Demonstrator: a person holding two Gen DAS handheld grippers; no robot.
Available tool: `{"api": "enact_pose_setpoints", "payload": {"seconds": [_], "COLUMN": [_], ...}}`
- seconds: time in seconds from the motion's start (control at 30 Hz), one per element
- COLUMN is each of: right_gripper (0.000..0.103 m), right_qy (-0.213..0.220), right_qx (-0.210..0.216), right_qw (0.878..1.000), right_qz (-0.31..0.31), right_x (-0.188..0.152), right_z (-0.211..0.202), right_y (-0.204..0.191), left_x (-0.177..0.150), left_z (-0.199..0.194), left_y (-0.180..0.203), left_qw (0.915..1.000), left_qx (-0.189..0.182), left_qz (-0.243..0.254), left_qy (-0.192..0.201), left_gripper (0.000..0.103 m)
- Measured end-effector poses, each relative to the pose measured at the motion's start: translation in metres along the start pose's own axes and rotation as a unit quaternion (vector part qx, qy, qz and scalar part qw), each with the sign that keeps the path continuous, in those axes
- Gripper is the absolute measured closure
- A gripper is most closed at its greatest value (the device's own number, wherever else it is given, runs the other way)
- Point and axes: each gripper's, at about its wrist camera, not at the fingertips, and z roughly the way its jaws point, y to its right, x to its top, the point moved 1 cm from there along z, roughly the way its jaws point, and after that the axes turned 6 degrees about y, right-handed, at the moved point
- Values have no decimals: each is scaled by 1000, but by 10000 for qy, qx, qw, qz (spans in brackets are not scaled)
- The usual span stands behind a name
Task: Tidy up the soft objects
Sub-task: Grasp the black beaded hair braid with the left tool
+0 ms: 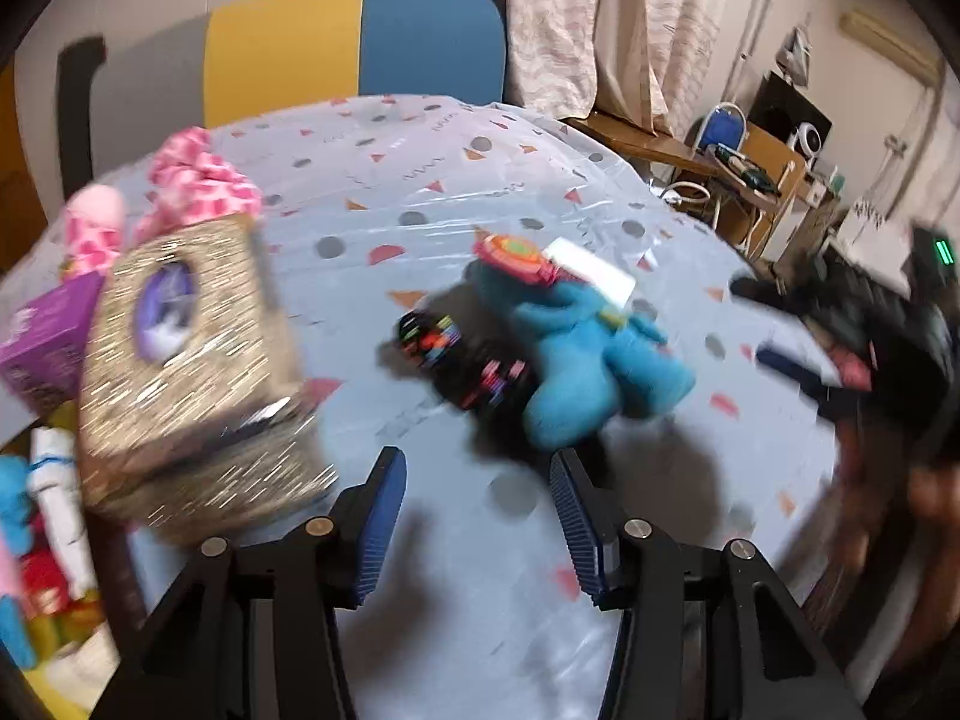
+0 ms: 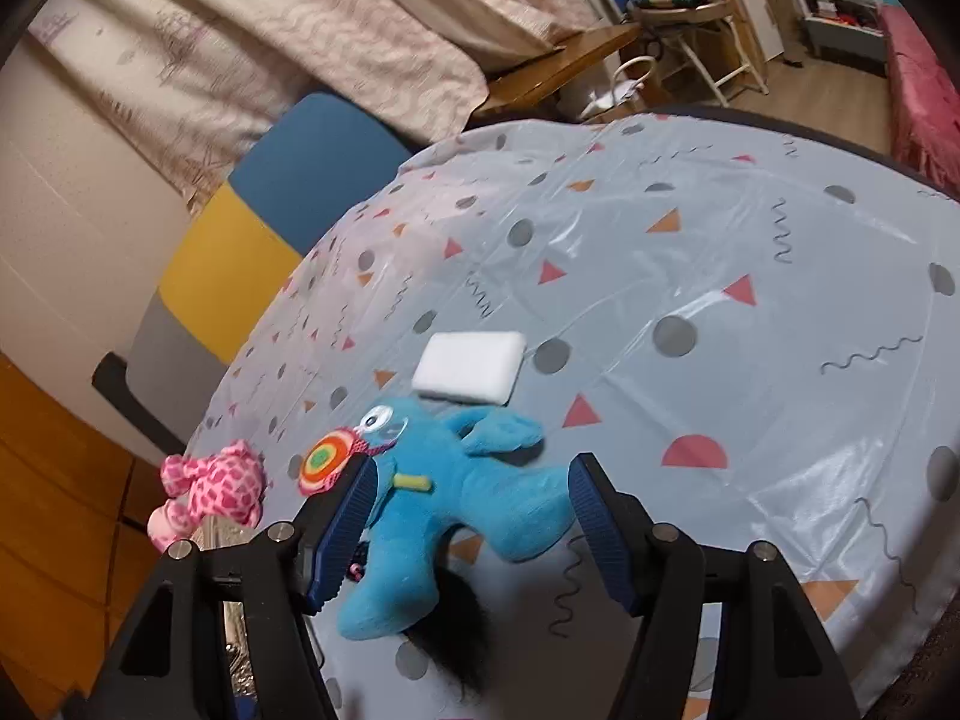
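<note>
Sorting barely begun: blue plush (image 2: 456,516), white sponge (image 2: 471,366) left on table (image 2: 720,276), frame centre; right tongs (image 2: 468,480) spread around plush, left tongs (image 1: 477,474) spread, nothing held.

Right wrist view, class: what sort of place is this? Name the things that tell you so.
Most likely a room in a home. A table under a patterned plastic tablecloth holds a blue plush toy, long curtains hang behind it, and a folding chair stands on the wooden floor further back.
</note>
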Motion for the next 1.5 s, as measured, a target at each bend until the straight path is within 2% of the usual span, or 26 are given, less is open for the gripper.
{"api": "enact_pose_setpoints", "payload": {"seconds": [0.1, 0.2, 0.37, 0.43, 0.53, 0.63, 0.67, 0.7, 0.8, 1.07, 1.27, 1.43, 1.5], "right_gripper": [36, 35, 35, 35, 35, 35, 35, 35, 35, 35, 35, 35, 35], "right_qy": [-49, -115, -301, -326, -389, -463, -478, -487, -499, -493, -627, -825, -929], "right_qx": [104, 224, 448, 509, 594, 640, 643, 633, 671, 606, 368, 113, -46], "right_qw": [9999, 9996, 9981, 9976, 9967, 9959, 9958, 9958, 9954, 9961, 9968, 9965, 9953], "right_qz": [42, 141, 292, 328, 392, 440, 448, 449, 463, 413, 332, 48, -269], "right_x": [-1, -1, -2, -2, -3, -4, -4, -5, -4, -5, -9, -17, -21], "right_z": [1, 2, 6, 7, 8, 10, 11, 12, 13, 14, 18, 26, 29], "right_y": [0, 2, 3, 3, 4, 4, 4, 5, 5, 6, 7, 0, -8], "left_x": [23, 37, 46, 45, 37, 27, 25, 24, 10, -55, -106, -119, -123], "left_z": [32, 62, 100, 114, 134, 143, 141, 140, 126, 60, 7, -3, -6], "left_y": [7, 6, 2, -1, -7, -9, -6, -3, 7, 7, -11, -24, -23], "left_qw": [9992, 9968, 9910, 9883, 9841, 9819, 9847, 9871, 9922, 9947, 9940, 9964, 9962], "left_qx": [32, 253, 754, 918, 923, 807, 794, 734, 510, -11, 53, 2, 55], "left_qz": [-350, -652, -911, -975, -1171, -1315, -1163, -1003, -550, 269, 955, 803, 854], "left_qy": [-169, -400, -633, -732, -970, -1100, -1027, -1012, -998, -993, -538, -262, -156], "left_gripper": [52, 52, 51, 48, 42, 41, 43, 58, 62, 61, 61, 59, 59]}}
